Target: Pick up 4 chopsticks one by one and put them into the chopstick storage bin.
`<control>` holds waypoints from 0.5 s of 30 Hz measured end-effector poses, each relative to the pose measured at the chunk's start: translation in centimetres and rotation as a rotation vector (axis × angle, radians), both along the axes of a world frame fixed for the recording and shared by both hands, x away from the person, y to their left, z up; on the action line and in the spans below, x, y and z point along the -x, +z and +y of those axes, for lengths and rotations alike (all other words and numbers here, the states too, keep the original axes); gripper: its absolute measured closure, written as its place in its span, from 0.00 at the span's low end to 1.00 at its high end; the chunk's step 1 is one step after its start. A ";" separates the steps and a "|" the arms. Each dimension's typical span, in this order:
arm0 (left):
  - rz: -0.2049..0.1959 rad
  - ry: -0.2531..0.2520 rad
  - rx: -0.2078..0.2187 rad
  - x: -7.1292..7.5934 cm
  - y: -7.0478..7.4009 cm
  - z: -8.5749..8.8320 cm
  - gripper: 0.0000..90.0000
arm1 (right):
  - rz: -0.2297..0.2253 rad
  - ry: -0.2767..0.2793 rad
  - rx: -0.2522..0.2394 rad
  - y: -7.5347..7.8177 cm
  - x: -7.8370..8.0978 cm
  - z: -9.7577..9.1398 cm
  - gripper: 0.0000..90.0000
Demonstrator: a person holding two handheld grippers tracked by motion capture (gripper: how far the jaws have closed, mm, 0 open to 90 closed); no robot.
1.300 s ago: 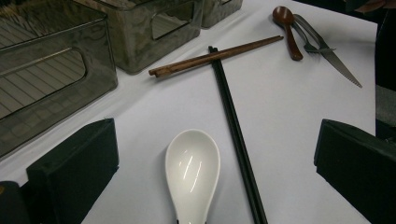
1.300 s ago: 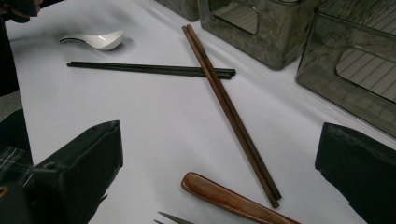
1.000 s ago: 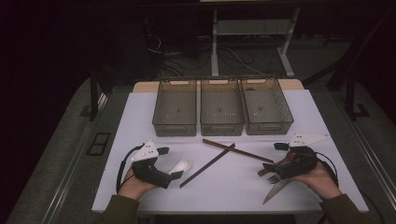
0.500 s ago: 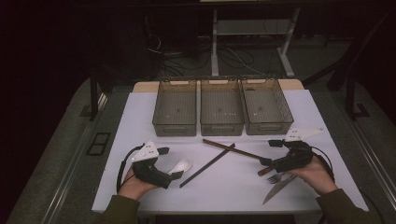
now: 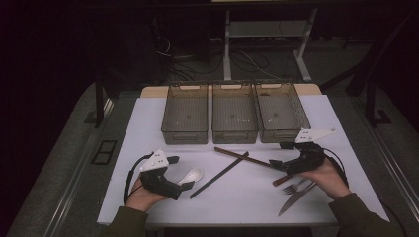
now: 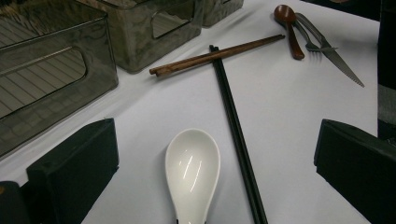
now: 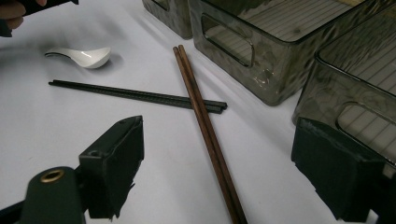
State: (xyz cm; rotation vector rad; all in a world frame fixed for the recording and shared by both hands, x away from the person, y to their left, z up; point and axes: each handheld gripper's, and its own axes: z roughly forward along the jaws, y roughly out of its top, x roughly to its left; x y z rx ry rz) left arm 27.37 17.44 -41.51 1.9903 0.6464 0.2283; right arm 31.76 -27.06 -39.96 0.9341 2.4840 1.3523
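A white spoon (image 5: pixel 191 174) lies between the wide jaws of my left gripper (image 5: pixel 181 174), which is open; its pads do not touch the spoon (image 6: pixel 192 168). A black pair of chopsticks (image 5: pixel 220 174) crosses under a brown pair (image 5: pixel 242 157) at mid-table. My right gripper (image 5: pixel 277 154) hovers at the brown pair's right end. Its jaws have just been closing slightly, but it stays open, and the brown chopsticks (image 7: pixel 205 126) lie between them untouched.
Three grey see-through bins (image 5: pixel 185 113) (image 5: pixel 234 113) (image 5: pixel 280 113) stand in a row at the back of the white mat. A brown wooden spoon (image 6: pixel 289 28), a fork (image 5: pixel 295 186) and a knife (image 5: pixel 296 197) lie by the right hand.
My right gripper has moved away from the fork and knife, toward the bins and over the end of the brown chopsticks. The left gripper has stayed put.
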 end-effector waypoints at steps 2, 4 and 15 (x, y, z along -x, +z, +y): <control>0.001 -0.001 -0.001 0.0 0.0 0.0 0.00 | 0.004 0.013 0.000 0.0 -0.3 0.2 0.25; 0.003 -0.003 -0.009 0.0 -0.1 0.0 0.00 | 0.001 0.021 0.008 0.1 -0.4 0.4 0.26; 0.005 -0.002 -0.008 0.0 -0.1 -0.1 0.00 | 0.002 0.062 0.025 0.2 -1.6 1.7 0.34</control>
